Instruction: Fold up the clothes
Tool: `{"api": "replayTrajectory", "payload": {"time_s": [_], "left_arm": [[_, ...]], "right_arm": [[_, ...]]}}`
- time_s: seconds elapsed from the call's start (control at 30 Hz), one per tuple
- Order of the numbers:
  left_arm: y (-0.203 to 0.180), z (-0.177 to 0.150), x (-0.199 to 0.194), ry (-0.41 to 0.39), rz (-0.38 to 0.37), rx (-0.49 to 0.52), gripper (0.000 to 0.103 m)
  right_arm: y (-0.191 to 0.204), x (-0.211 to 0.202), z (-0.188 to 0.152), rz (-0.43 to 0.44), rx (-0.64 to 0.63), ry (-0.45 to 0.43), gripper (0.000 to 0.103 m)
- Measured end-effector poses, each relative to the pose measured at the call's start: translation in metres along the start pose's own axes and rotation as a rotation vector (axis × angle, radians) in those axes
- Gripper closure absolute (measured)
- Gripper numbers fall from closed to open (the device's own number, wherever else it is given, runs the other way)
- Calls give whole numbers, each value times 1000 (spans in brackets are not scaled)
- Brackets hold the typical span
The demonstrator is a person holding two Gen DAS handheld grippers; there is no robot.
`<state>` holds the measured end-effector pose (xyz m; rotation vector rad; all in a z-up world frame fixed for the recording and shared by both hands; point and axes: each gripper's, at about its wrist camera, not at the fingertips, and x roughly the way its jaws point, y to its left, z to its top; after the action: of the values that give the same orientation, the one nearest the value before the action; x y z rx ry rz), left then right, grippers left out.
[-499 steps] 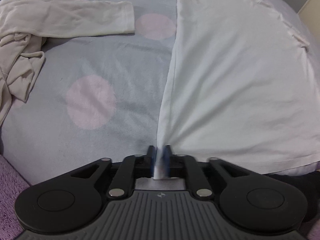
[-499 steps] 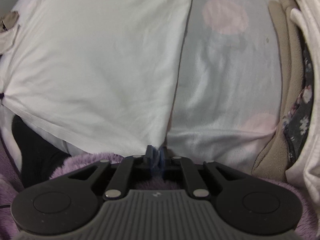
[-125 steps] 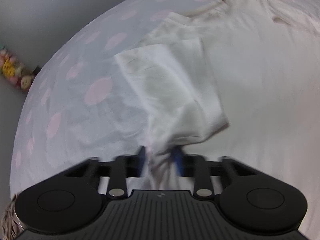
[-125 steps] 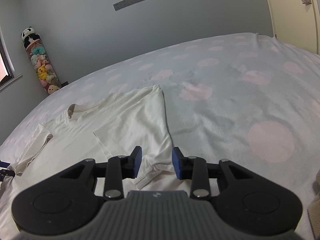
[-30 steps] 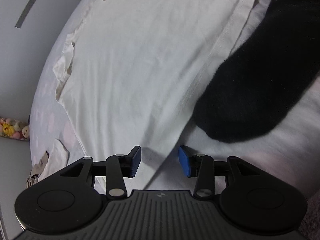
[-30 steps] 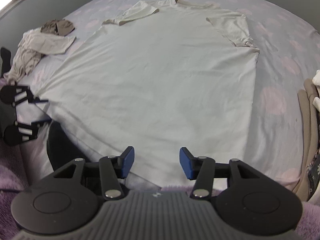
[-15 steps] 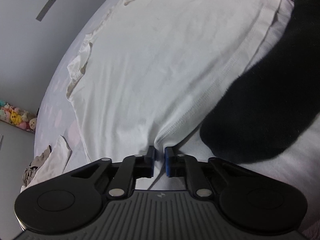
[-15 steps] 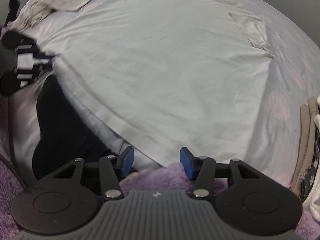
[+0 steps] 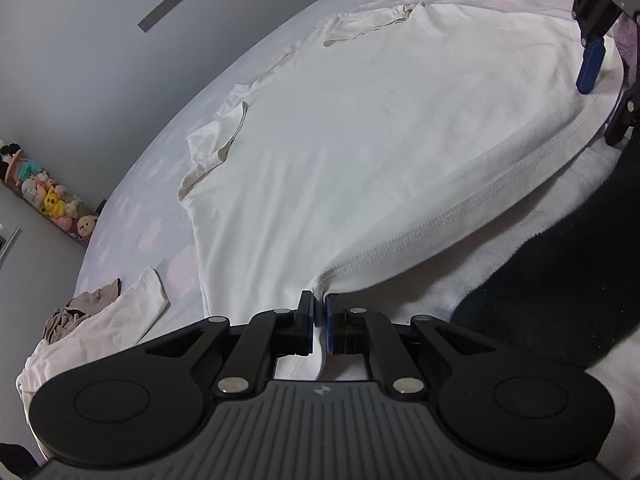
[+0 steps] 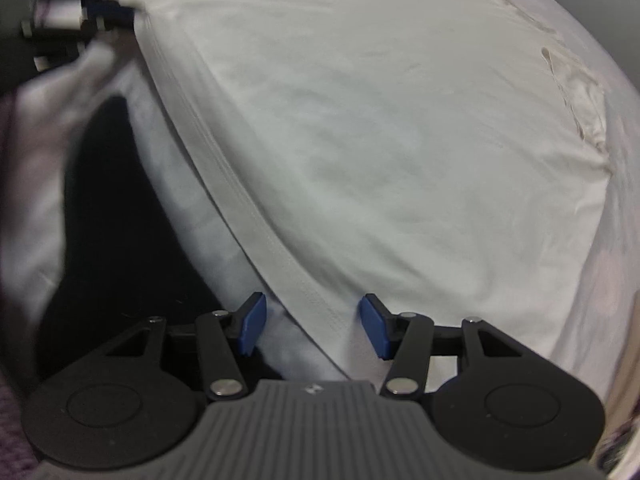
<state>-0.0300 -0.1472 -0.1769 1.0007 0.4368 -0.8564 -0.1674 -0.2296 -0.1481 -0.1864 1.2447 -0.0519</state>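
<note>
On the bed [image 9: 132,216], white T-shirt [image 9: 360,152], black garment [image 9: 560,288] beside hem, clothes pile [image 9: 80,312] apart.

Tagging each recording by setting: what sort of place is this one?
Most likely a bedroom at home: a white T-shirt lies spread on a bed with a pale pink-dotted sheet, and a row of small plush toys lines the grey wall.

Home bedroom: spotted bed [image 9: 132,216], plush toys [image 9: 52,204].
</note>
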Motion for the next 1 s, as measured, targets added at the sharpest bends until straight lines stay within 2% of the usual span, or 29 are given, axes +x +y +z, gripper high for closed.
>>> {"api": "replayTrajectory", "payload": {"time_s": [0.13,0.2,0.3,0.33,0.43,0.53,0.6,0.67,0.9,1.0], "left_arm": [[2,-2,0,9,-6,11,99],[-1,-3,-1,20,-9,31,99],[-14,-9,3,83,27,123,90],[-18,-11,7,112,53,163,89],[-22,-15,8,128,77,197,88],[-22,-17,10,150,110,204,78],[-22,-18,12,160,140,214,64],[-23,-18,14,161,157,232,58],[-27,-20,22,163,209,286,58],[-19,-18,25,156,189,231,60]], "right_arm": [[3,4,1,-85,-45,32,47],[-1,3,-2,-168,-80,46,47],[-10,2,-8,-254,-106,66,47],[-13,2,-10,-268,-103,70,47],[-20,1,-15,-300,-89,76,48],[-23,0,-20,-331,-79,78,48],[-26,-2,-21,-343,-68,77,48],[-25,-2,-24,-356,-67,75,48],[-18,7,-25,-392,-111,68,48],[-16,14,-25,-419,-139,62,57]]}}
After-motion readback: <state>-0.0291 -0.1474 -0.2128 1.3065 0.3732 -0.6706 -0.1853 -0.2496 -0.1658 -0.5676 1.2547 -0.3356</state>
